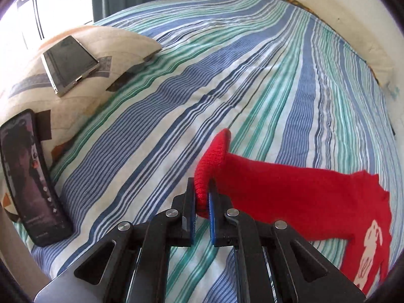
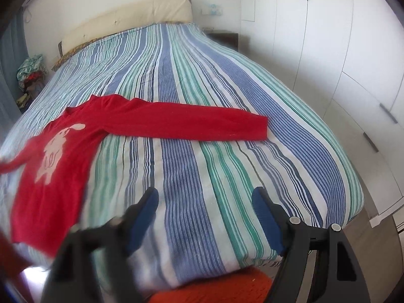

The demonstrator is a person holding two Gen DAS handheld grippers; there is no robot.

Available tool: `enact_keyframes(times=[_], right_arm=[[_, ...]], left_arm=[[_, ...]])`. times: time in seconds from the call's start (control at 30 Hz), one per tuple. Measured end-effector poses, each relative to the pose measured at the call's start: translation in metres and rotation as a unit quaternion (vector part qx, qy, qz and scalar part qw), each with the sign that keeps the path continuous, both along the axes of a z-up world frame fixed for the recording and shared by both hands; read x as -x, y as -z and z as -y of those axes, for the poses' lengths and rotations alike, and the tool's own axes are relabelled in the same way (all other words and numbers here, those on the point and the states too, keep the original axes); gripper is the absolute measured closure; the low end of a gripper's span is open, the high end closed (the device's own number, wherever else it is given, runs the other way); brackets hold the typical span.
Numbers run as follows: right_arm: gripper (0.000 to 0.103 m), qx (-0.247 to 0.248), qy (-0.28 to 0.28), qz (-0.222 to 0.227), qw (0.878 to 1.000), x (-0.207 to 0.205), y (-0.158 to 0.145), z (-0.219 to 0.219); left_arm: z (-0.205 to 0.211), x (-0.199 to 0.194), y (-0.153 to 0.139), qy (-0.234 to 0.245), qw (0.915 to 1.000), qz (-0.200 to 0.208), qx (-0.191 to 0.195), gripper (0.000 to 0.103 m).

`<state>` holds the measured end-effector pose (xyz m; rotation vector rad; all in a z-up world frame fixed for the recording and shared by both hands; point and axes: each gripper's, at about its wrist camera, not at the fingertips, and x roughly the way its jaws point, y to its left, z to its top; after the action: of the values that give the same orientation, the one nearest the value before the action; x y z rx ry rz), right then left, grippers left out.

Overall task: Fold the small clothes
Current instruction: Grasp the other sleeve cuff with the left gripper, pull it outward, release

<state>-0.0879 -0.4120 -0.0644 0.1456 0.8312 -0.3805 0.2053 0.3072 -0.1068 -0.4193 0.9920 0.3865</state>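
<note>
A small red knit sweater [image 2: 60,156] with a pale animal print lies on the striped bedspread [image 2: 202,101]. Its right sleeve [image 2: 202,123] stretches flat across the bed. In the left wrist view my left gripper [image 1: 202,199] is shut on the ribbed cuff [image 1: 212,161] of the other sleeve [image 1: 290,192] and holds it lifted off the bed. My right gripper [image 2: 205,202] is open and empty, above the bed near its foot, to the right of the sweater body.
Two phones [image 1: 68,63] [image 1: 30,176] lie on a pillow [image 1: 88,50] at the left. White wardrobe doors [image 2: 341,63] stand close to the bed's right side. A cream headboard [image 2: 131,20] is at the far end. Something orange-red [image 2: 209,290] is below the bed's foot.
</note>
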Motion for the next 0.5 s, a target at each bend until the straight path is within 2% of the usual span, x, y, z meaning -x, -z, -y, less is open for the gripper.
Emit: enact_keyframes(times=[0.1,0.2,0.3,0.4,0.47,0.5], right_arm=[[0.027,0.005,-0.001,-0.008,1.0,-0.002,0.002,-0.002],[0.027,0.007,-0.002,-0.013,1.0,-0.003,0.004,-0.003],[0.027,0.009,-0.005,-0.015,1.0,-0.004,0.005,-0.003],[0.027,0.016,-0.004,-0.015,1.0,-0.002,0.004,-0.004],[0.027,0.02,-0.003,-0.015,1.0,-0.002,0.004,-0.005],[0.027,0.02,-0.003,-0.015,1.0,-0.001,0.004,-0.005]], left_arm=[[0.0,0.004,0.002,0.002,0.9998,-0.002,-0.018,0.097],[0.002,-0.002,0.011,0.004,0.9987,-0.025,-0.044,0.097],[-0.002,-0.005,0.031,-0.007,0.997,-0.061,-0.046,0.097],[-0.006,-0.005,0.042,-0.012,0.9966,-0.071,-0.04,0.096],[-0.008,-0.004,0.04,-0.016,0.9961,-0.075,-0.044,0.087],[-0.01,-0.002,0.037,-0.026,0.9954,-0.078,-0.049,0.073]])
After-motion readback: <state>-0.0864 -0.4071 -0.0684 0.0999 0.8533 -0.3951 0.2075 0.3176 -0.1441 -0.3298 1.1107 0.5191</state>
